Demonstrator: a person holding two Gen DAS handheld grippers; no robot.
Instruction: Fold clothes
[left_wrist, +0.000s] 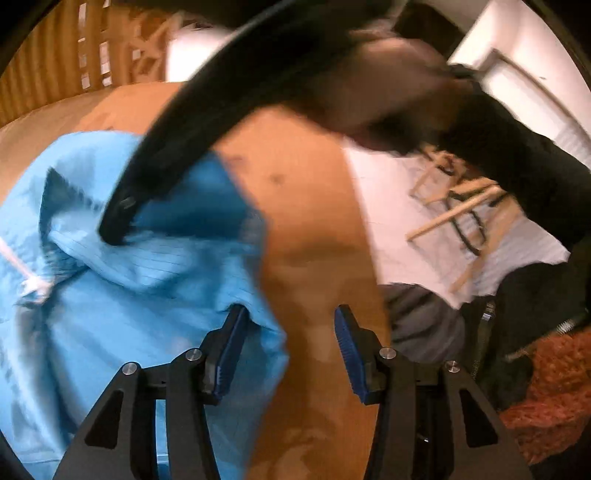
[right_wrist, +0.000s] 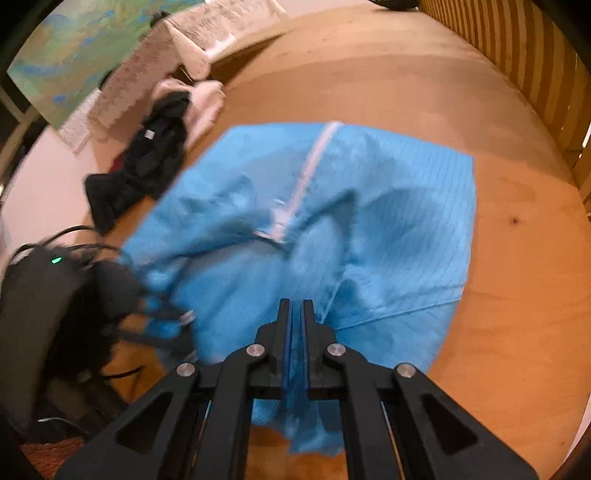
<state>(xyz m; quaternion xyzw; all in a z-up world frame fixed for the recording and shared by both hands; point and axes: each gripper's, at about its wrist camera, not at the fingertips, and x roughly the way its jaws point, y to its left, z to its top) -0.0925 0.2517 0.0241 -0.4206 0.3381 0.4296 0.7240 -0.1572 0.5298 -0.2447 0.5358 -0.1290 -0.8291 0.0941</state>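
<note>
While the right claw (right_wrist: 296, 314) is pinched tight on a fold of the blue garment (right_wrist: 388, 206) at lower centre of its frame, the left claw (left_wrist: 288, 332) gapes wide, holding nothing, at the cloth's edge. The garment, thin, finely striped, with a white zip (right_wrist: 306, 177), lies rumpled mid-table (right_wrist: 517, 258). Judging by this, a fold is under way; next, carry the pinched edge across and flatten.

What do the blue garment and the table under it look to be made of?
Blue garment: thin woven fabric, probably synthetic, matte; it shows a fine grid of dark lines, soft creases and a white zipper. Table: wood or veneer, smooth, with faint grain and a dark knot.
</note>
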